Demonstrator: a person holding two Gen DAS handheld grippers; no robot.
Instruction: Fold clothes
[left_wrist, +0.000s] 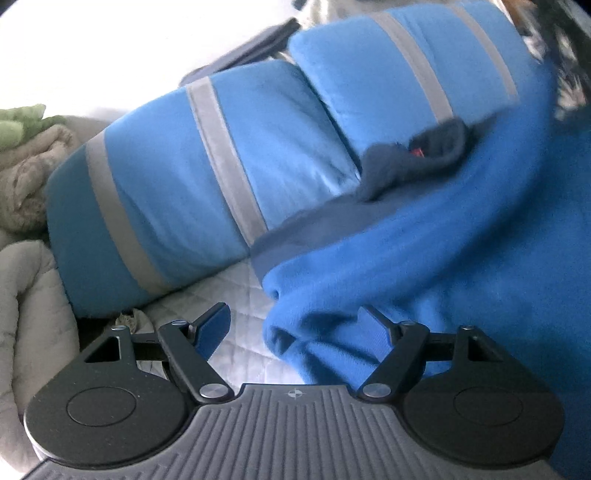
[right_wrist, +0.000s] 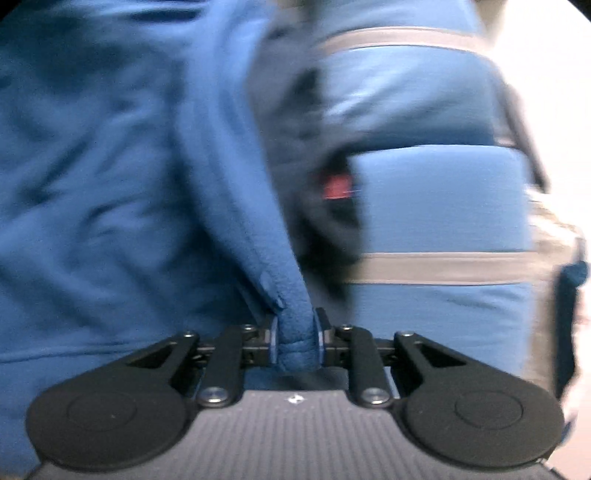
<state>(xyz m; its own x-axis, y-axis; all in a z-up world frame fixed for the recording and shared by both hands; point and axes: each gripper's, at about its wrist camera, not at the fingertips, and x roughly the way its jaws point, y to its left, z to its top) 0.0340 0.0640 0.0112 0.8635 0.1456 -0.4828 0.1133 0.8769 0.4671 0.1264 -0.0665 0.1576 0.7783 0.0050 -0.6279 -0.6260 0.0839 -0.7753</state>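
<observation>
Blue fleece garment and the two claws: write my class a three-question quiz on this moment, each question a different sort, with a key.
1. True or false: the left claw is shut on the blue fleece garment.
2. Which claw pinches a fold of the fleece? A) left B) right C) neither
3. Fill in: the cushions behind the fleece are blue with ____ stripes.

Key: 1 false, it is open, with fleece bunched between its fingers. 2 B, the right claw. 3 grey.
</observation>
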